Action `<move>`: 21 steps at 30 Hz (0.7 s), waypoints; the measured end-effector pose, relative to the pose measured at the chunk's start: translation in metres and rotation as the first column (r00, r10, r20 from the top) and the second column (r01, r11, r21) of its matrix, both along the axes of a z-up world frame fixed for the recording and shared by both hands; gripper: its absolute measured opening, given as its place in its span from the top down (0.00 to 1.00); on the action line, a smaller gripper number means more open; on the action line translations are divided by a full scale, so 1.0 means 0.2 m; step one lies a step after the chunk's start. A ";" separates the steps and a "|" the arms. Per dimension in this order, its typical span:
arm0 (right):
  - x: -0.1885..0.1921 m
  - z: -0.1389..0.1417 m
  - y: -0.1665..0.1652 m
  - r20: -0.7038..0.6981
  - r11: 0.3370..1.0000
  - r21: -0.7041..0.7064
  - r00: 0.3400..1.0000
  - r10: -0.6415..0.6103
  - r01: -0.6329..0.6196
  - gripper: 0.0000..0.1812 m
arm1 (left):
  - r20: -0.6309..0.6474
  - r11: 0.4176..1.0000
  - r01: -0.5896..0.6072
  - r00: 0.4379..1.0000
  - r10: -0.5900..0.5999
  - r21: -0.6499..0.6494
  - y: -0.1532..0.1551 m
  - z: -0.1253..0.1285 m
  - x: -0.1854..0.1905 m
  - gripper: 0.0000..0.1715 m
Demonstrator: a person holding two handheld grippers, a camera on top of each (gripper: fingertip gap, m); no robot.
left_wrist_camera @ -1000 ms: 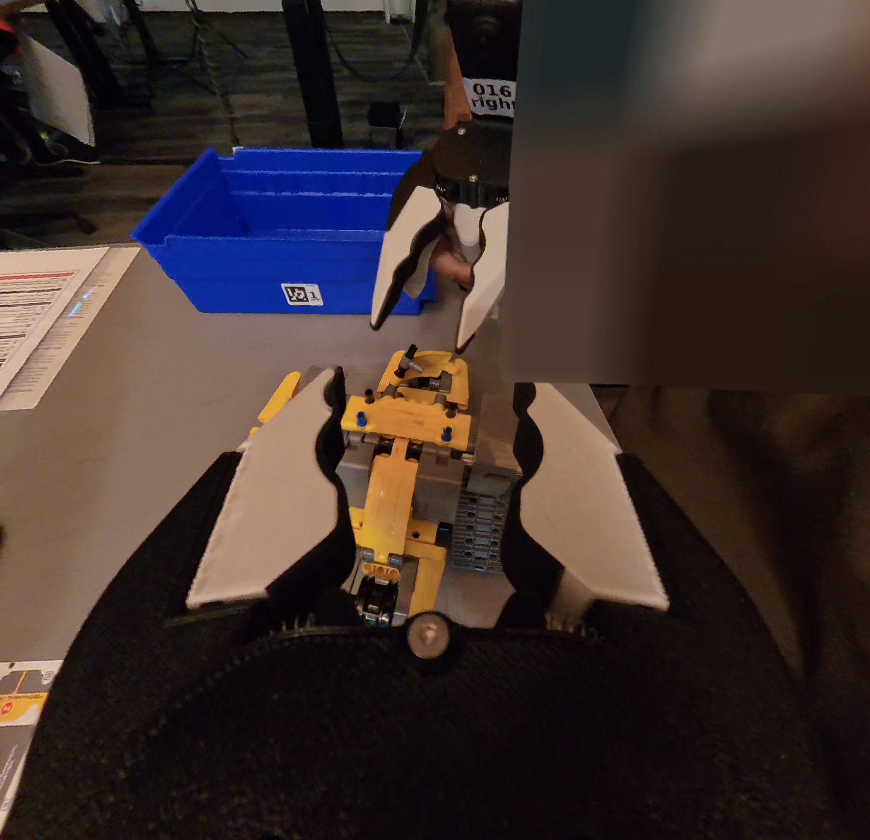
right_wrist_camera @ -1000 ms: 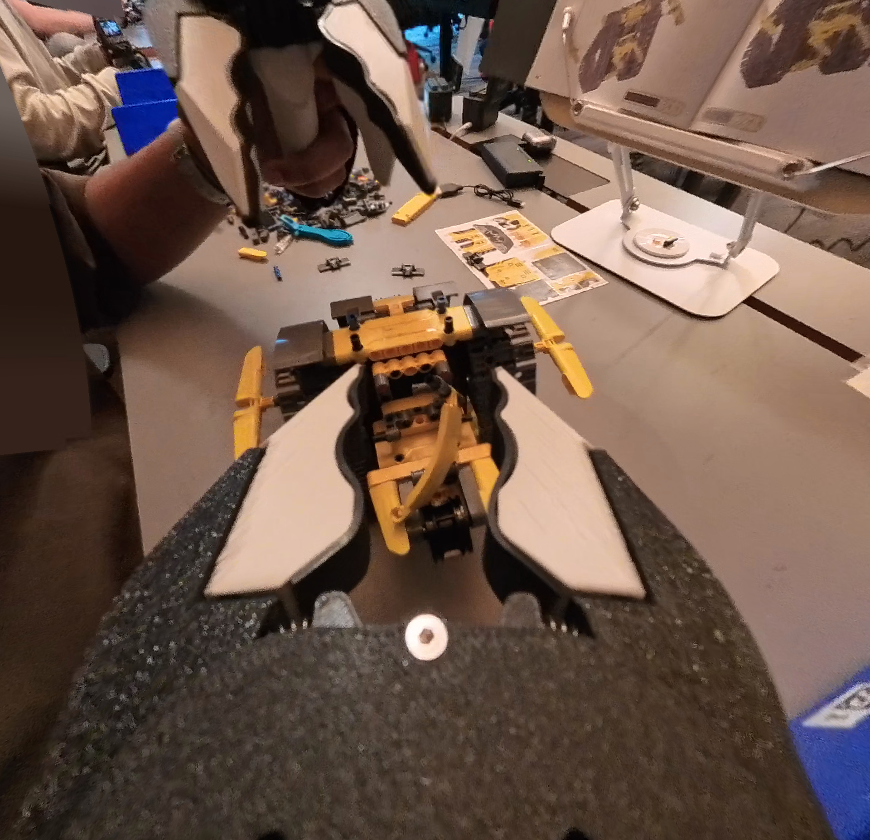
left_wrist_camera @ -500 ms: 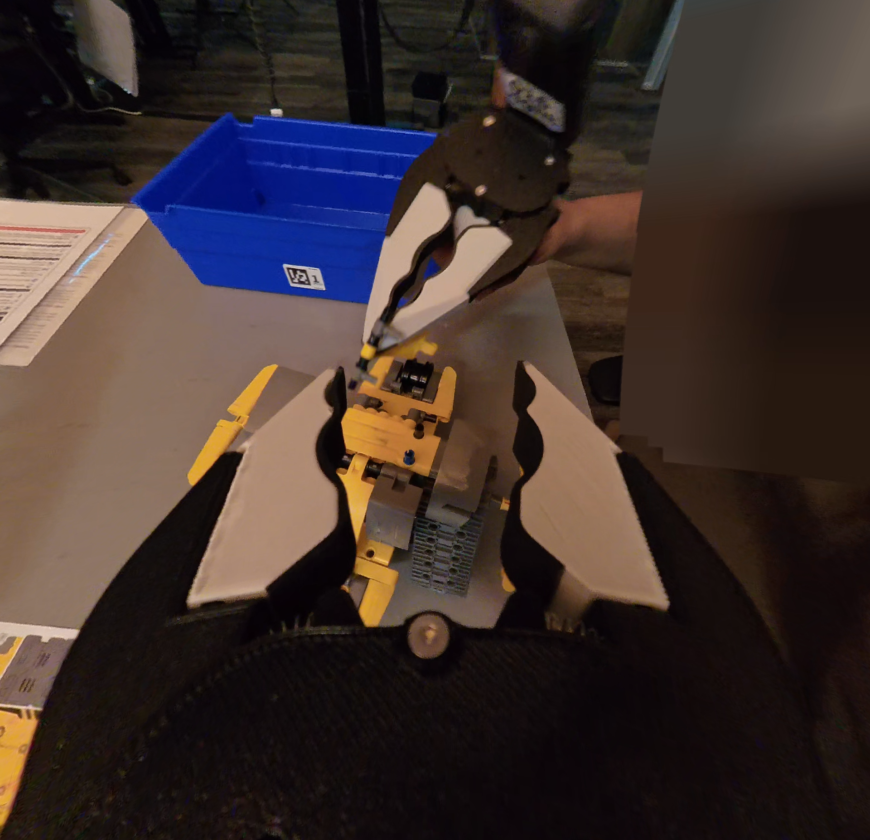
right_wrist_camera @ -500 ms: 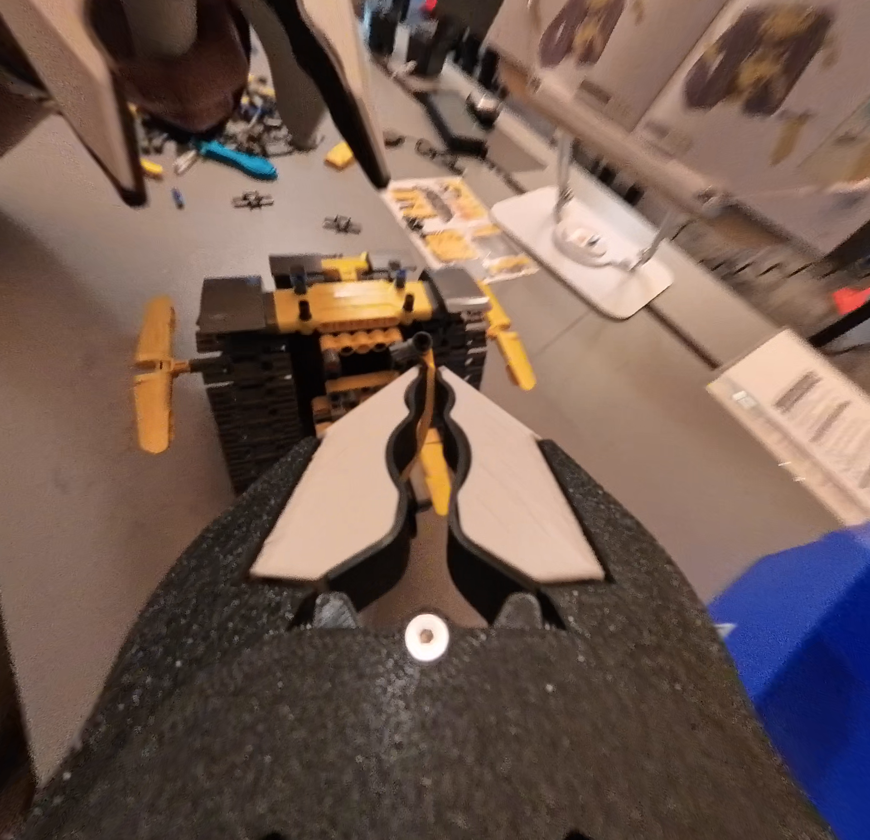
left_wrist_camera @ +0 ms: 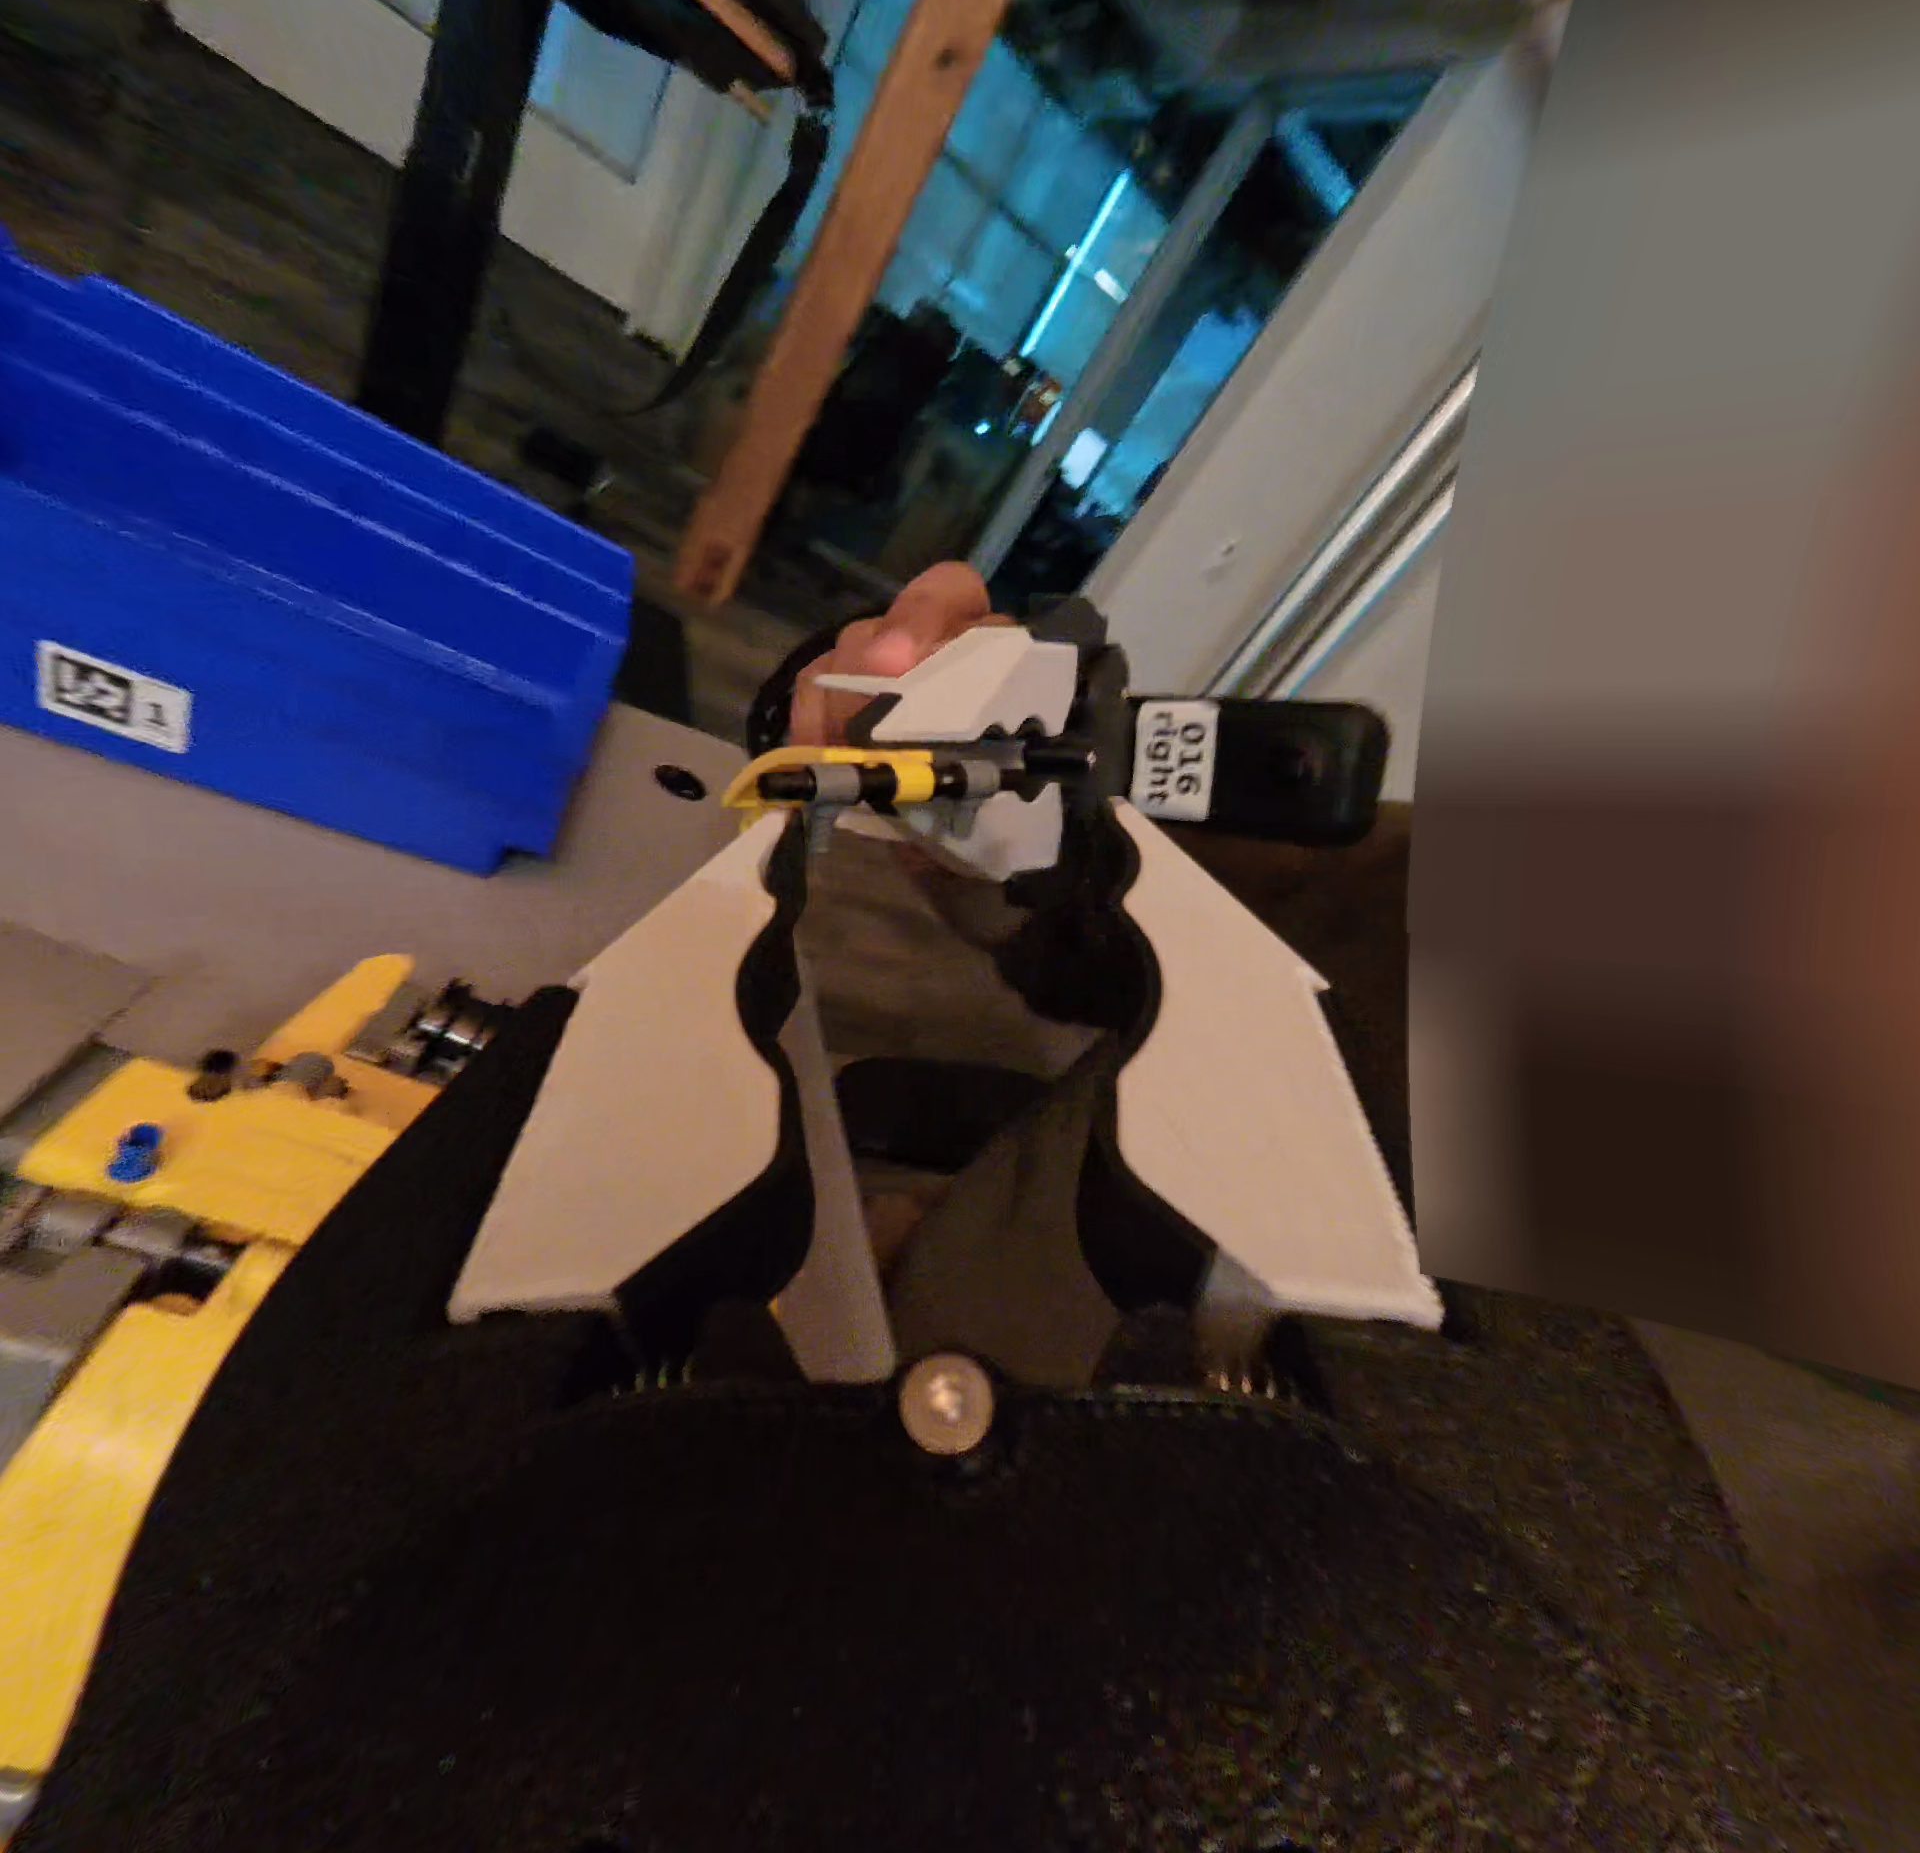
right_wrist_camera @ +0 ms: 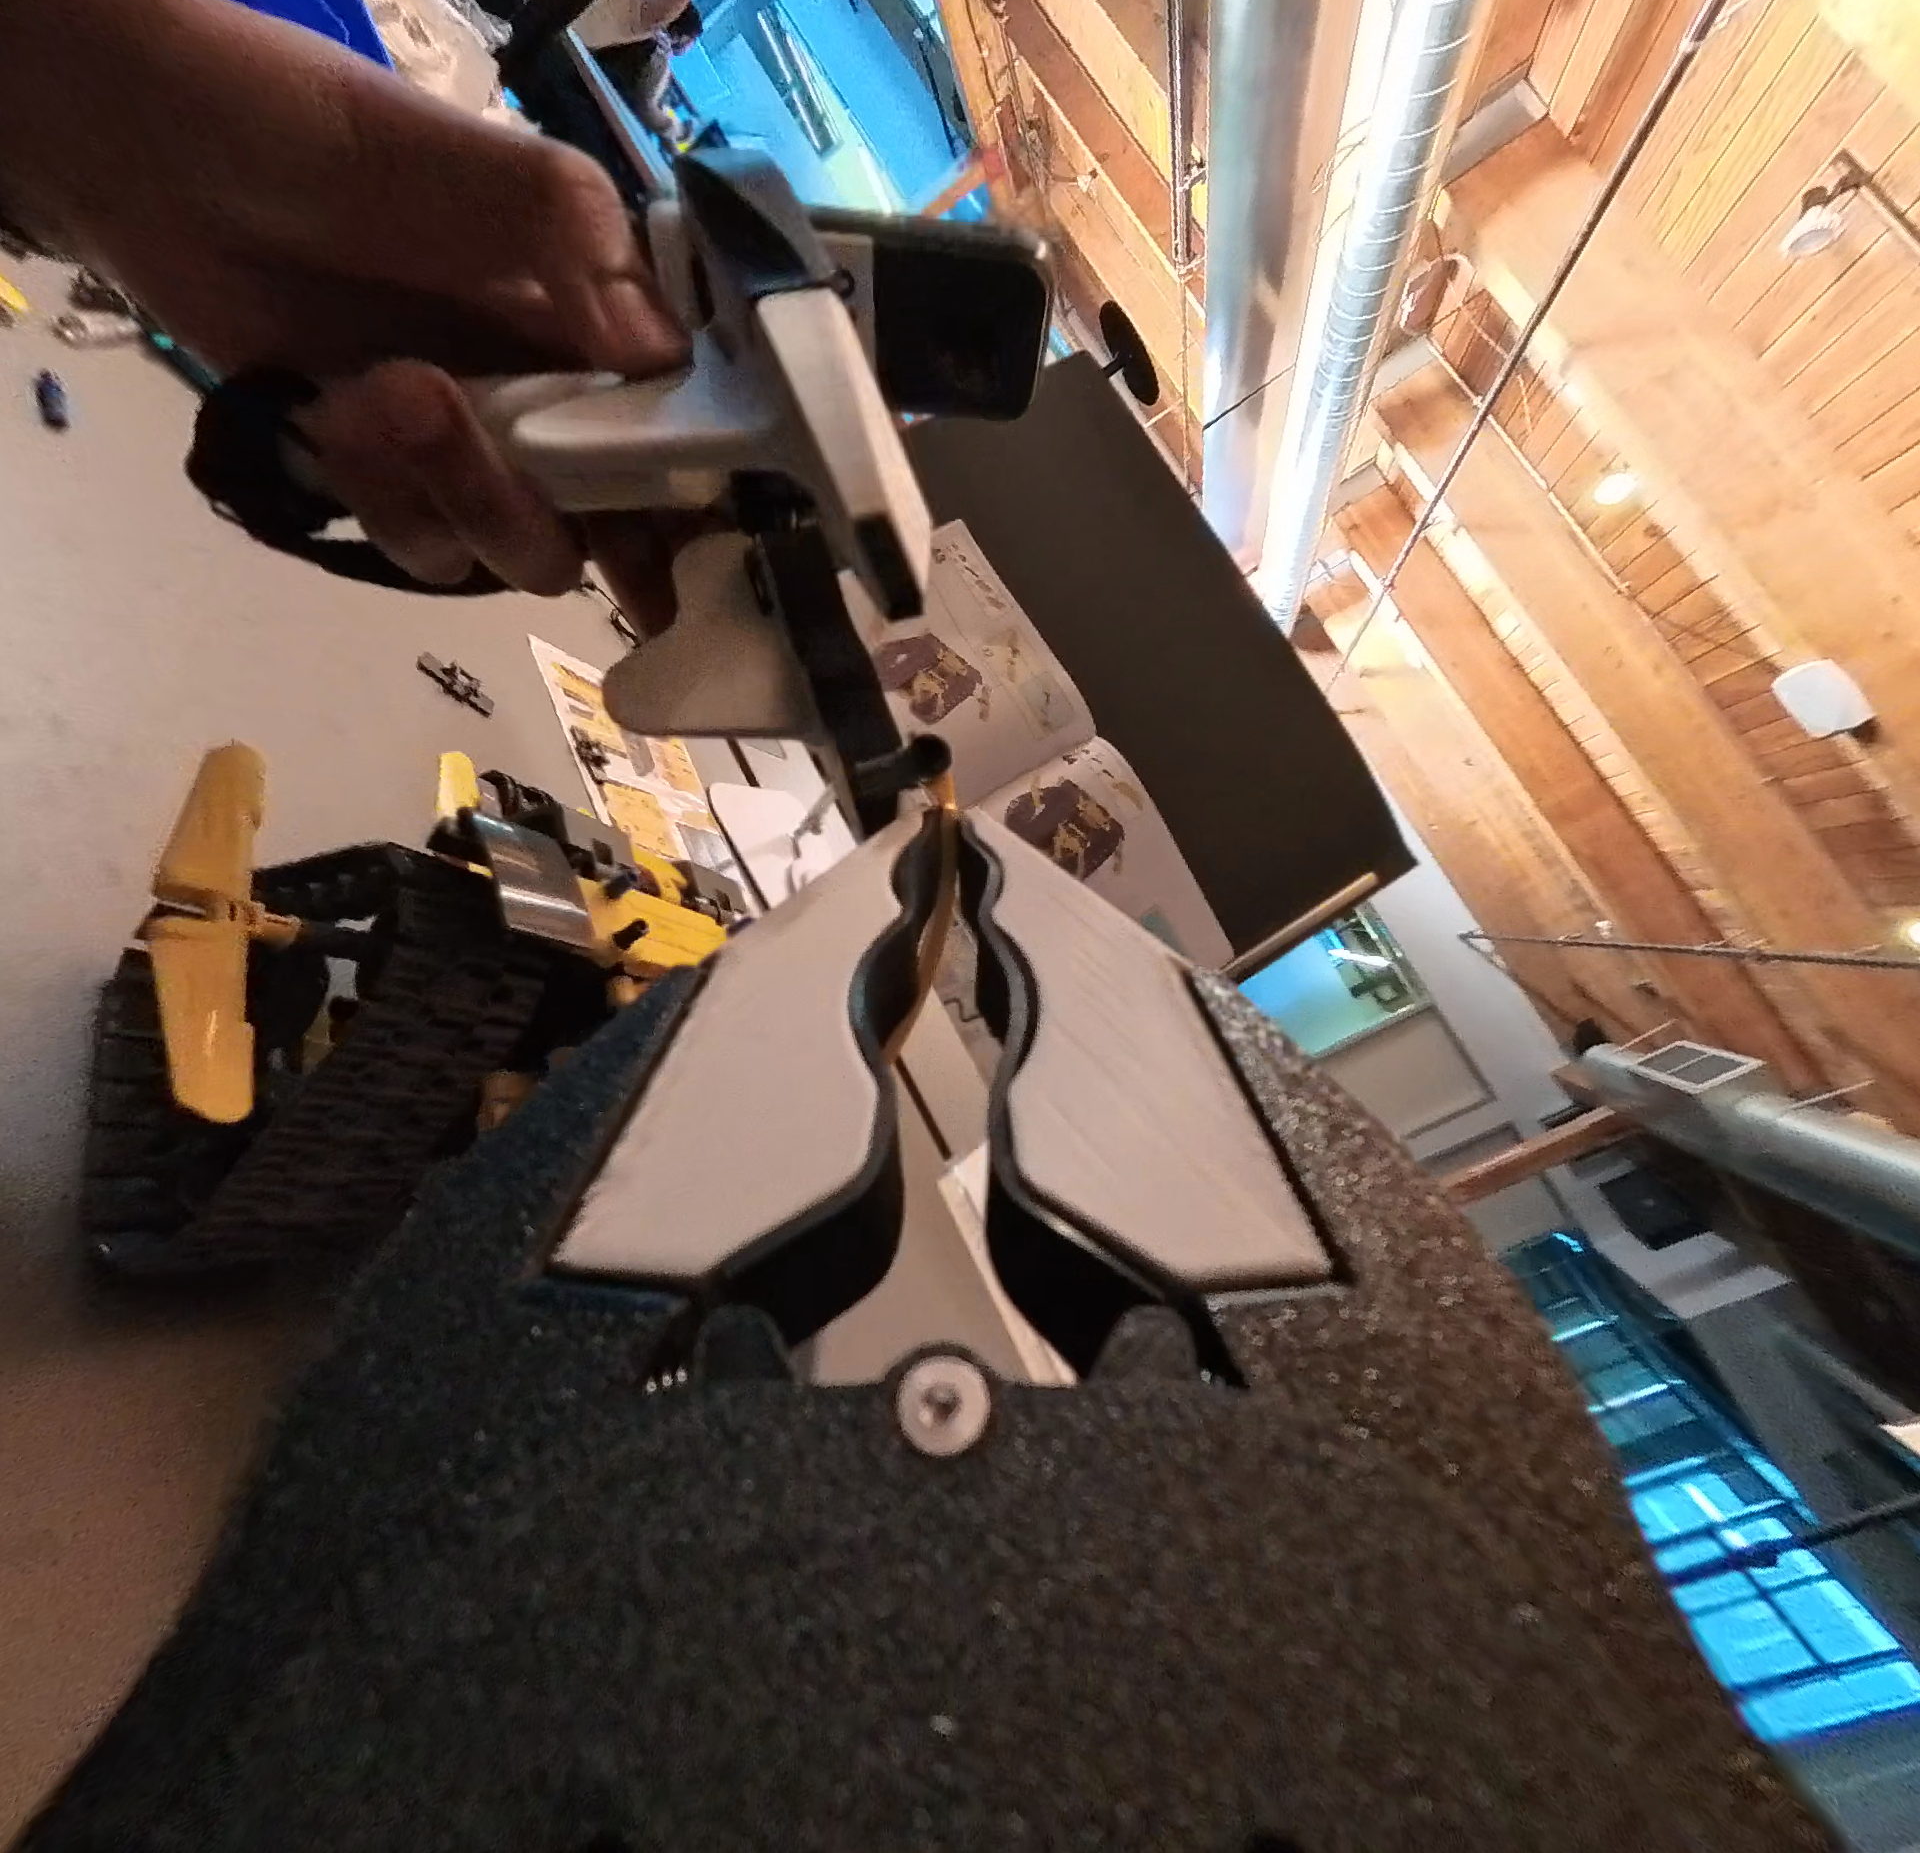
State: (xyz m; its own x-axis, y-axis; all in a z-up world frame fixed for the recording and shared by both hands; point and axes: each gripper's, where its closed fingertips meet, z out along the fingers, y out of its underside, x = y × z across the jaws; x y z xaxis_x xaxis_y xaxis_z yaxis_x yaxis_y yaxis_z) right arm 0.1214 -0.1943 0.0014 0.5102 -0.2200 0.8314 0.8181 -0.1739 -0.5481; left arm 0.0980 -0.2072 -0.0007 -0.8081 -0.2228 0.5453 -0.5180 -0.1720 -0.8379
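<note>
My right gripper point(right_wrist_camera: 940, 837) is pinched onto a thin yellow strip point(right_wrist_camera: 920, 956). Its pinned end point(left_wrist_camera: 883, 780) sits at my left gripper point(left_wrist_camera: 951, 847), whose fingers stand partly apart, gripping nothing I can confirm. The strip could twist free and drop onto the tracked toy vehicle point(right_wrist_camera: 343, 982) beyond.

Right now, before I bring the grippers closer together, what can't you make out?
- Small yellow part: the right gripper covers one end in the left wrist view; only a thin edge shows in the right wrist view.
- Whether the left gripper touches that part: they overlap, blurred, left wrist view.
- Tracked model: cut by the left edge in the left wrist view.
- Blue bin: inside hidden by its wall, left wrist view.
</note>
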 end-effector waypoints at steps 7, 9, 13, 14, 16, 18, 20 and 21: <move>-0.04 0.01 0.02 0.170 0.997 -0.037 0.984 -0.058 0.065 0.99 | -0.139 0.982 0.017 0.989 -0.044 -0.191 0.11 0.02 0.03 0.88; -0.05 0.00 0.03 0.254 0.995 -0.045 0.964 -0.077 0.091 0.99 | -0.167 0.978 0.015 0.985 -0.050 -0.206 0.12 0.00 0.04 0.93; -0.07 0.00 0.06 0.407 0.989 -0.049 0.906 -0.111 0.143 0.99 | -0.205 0.974 0.017 0.977 -0.065 -0.225 0.14 -0.02 0.05 0.98; -0.07 -0.01 0.06 0.441 0.985 -0.055 0.889 -0.122 0.162 0.99 | -0.210 0.975 0.011 0.976 -0.059 -0.221 0.14 -0.02 0.05 0.98; -0.06 -0.02 0.07 0.522 0.975 -0.063 0.840 -0.149 0.212 0.99 | -0.216 0.979 -0.010 0.976 -0.035 -0.202 0.15 -0.04 0.06 0.99; -0.05 -0.04 0.08 0.608 0.960 -0.072 0.775 -0.172 0.270 1.00 | -0.213 0.984 -0.035 0.977 -0.003 -0.174 0.16 -0.05 0.08 0.99; -0.04 -0.06 0.08 0.669 0.947 -0.078 0.721 -0.181 0.310 1.00 | -0.206 0.985 -0.056 0.978 0.022 -0.161 0.18 -0.05 0.09 0.96; -0.04 -0.07 0.08 0.683 0.945 -0.077 0.707 -0.182 0.317 1.00 | -0.200 0.984 -0.065 0.979 0.032 -0.163 0.18 -0.05 0.09 0.95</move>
